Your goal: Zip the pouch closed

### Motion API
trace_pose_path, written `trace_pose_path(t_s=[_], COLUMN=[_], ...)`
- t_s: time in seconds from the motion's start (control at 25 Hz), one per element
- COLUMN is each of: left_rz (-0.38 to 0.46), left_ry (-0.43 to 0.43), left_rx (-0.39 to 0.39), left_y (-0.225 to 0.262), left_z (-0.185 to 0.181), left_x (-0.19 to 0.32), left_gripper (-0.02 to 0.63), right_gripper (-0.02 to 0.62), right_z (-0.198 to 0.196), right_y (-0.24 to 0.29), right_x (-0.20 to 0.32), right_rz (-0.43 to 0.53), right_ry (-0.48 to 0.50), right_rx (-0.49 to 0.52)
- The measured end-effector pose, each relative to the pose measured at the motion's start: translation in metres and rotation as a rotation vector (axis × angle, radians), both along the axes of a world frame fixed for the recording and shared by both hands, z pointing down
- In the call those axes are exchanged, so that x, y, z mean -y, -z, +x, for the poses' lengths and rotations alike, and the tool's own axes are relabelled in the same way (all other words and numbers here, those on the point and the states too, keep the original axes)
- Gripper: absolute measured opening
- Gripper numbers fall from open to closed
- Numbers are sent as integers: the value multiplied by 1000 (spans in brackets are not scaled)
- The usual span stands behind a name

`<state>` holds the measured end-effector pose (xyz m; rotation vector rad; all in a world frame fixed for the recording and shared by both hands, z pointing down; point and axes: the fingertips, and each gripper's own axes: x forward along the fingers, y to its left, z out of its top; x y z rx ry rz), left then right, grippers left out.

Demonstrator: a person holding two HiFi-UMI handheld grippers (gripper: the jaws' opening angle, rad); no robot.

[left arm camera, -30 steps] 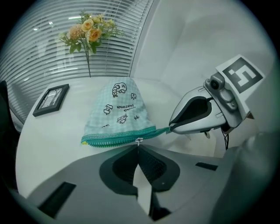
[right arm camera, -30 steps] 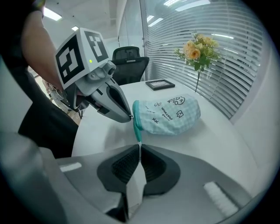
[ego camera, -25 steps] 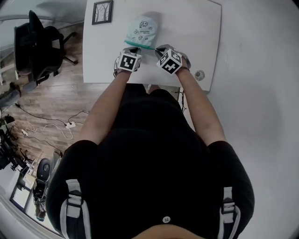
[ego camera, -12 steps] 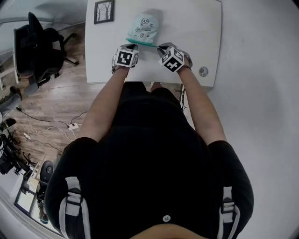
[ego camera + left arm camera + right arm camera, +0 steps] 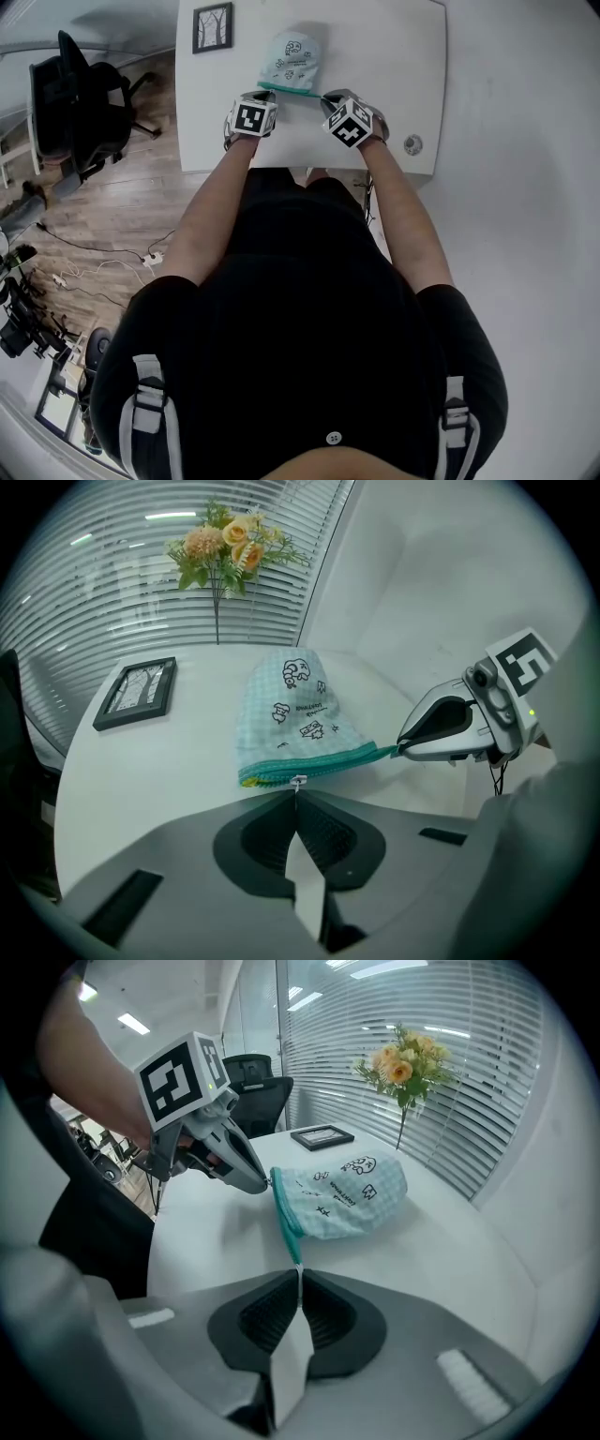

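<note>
Pinches the silver zipper pull (image 5: 298, 781) on the near edge of the mint checked fabric pouch (image 5: 289, 714) in the fully closed left gripper (image 5: 297, 797), ready to drag. Clamps the pouch's teal tape end (image 5: 294, 1244) in the closed right gripper (image 5: 299, 1277), tensioning the zip; leaves the body flat beyond on the white table (image 5: 384, 66).

White table (image 5: 394, 56) bears a pouch (image 5: 292, 58) and picture frame (image 5: 213, 26).

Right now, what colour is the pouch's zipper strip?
The zipper strip is teal green; left gripper view shows it best.
</note>
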<state>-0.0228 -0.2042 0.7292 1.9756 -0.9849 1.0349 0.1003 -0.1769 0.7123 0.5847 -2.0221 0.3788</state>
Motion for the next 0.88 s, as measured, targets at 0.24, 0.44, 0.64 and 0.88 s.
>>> trace_pose_path(t_s=[0.24,0.44,0.64,0.88], left_rz=[-8,-9,-10,-12], left_ry=[7,5,-9,-14], left_rx=[16,16,17,26], left_y=[-4,-8,-12,-14], left_z=[-8,-12,-9,-6], left_x=[3,9,10,9], left_gripper=[8,8,8,8], right_gripper=[25,25,25,26], right_z=[6,11,18,23], right_y=[-3,-6,-7,-16], right_x=[2,6,10,9], right_rz=[4,0,17,-2], right_ry=[-25,-47,-64,-80], right_rx=[-16,-20,-24,-39])
